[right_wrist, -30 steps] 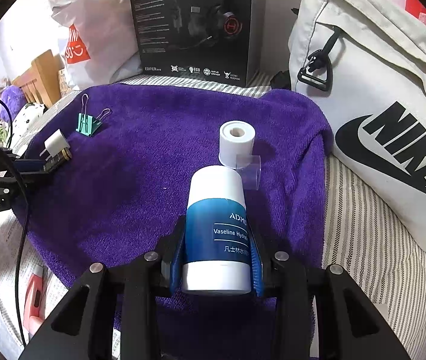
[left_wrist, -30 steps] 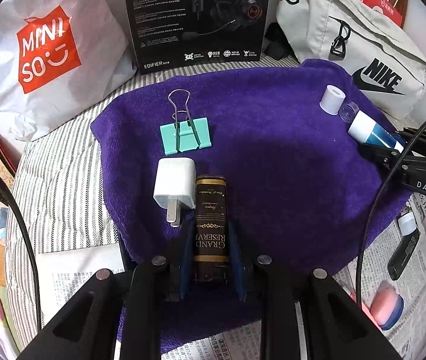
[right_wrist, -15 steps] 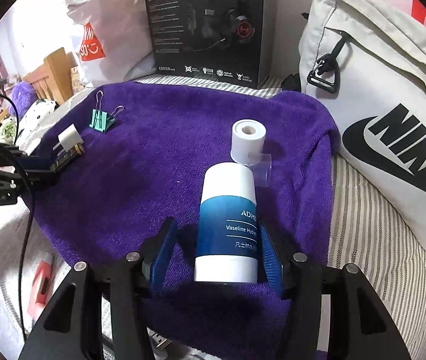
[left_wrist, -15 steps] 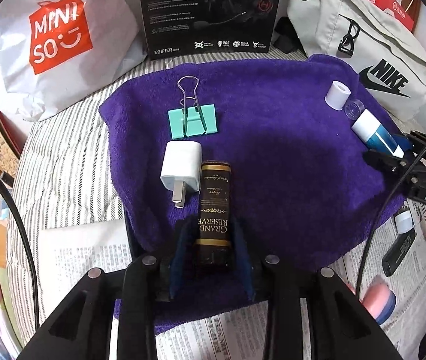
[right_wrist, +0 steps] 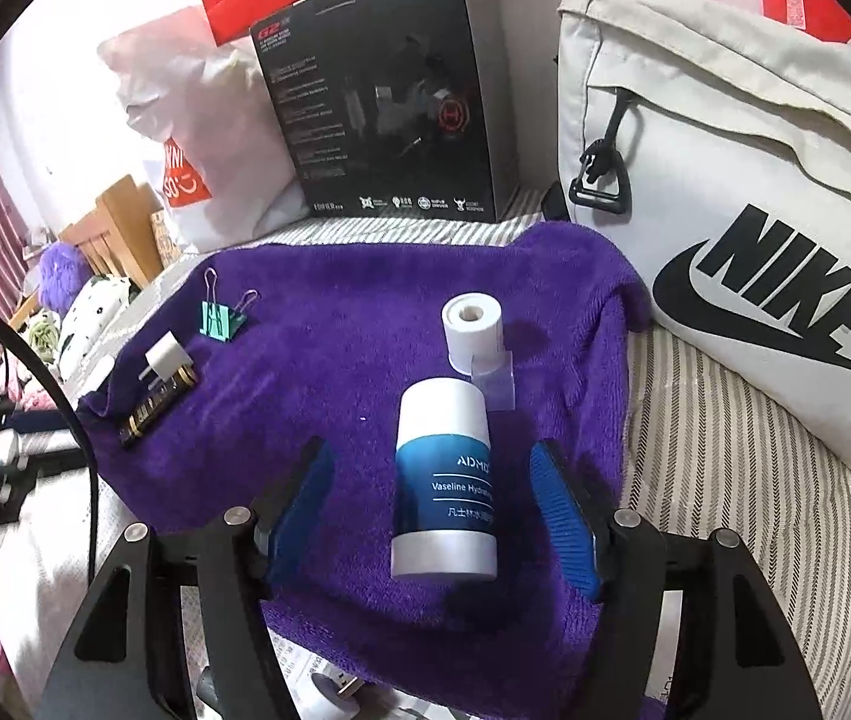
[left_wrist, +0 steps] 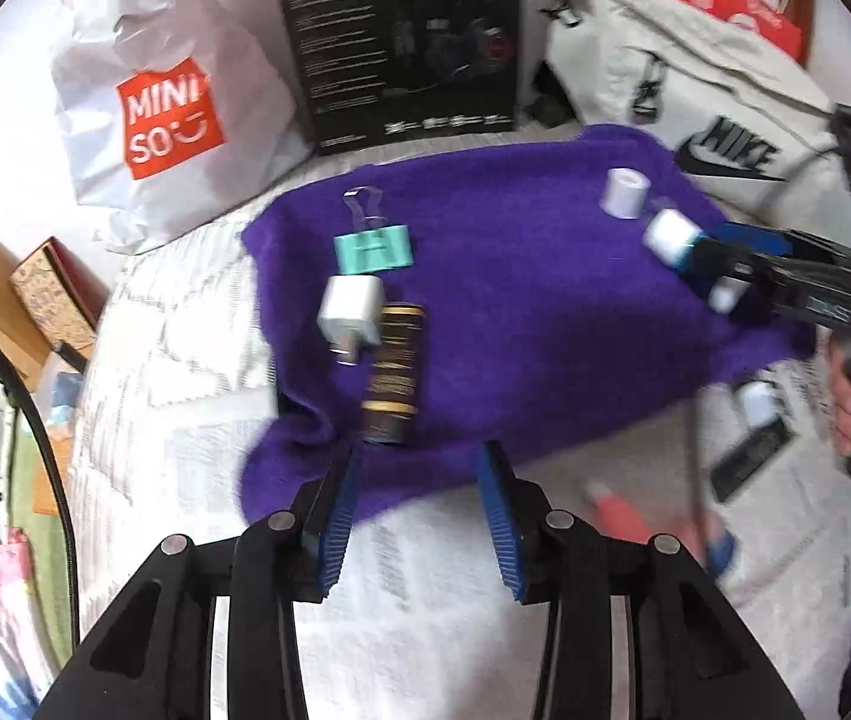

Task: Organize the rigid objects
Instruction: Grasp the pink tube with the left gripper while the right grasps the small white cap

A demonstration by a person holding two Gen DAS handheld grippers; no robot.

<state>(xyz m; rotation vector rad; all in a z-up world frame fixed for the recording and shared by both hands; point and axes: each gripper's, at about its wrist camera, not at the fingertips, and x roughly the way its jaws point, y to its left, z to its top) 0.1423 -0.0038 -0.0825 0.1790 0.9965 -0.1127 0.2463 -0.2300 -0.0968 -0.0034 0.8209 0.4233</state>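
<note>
Vaseline tube (right_wrist: pixel 446 480) lies released on the purple towel (right_wrist: pixel 329 360) between the right tongs (right_wrist: pixel 443 504), just opened clear of it; dark bottle (left_wrist: pixel 392 375) lies ahead of the parted, empty left tongs (left_wrist: pixel 419 516); either may roll if clipped on withdrawal

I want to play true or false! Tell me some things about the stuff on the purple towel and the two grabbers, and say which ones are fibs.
1. The blue and white tube lies on the purple towel. True.
2. The right hand-held gripper squeezes the tube. False: its jaws stand apart on either side, clear of the tube; they have just been opening.
3. The green binder clip lies on the newspaper. False: it lies on the towel.
4. The white charger lies right beside the dark tube with gold print. True.
5. The left hand-held gripper holds the dark tube. False: the tube lies ahead of its open jaws.
</note>
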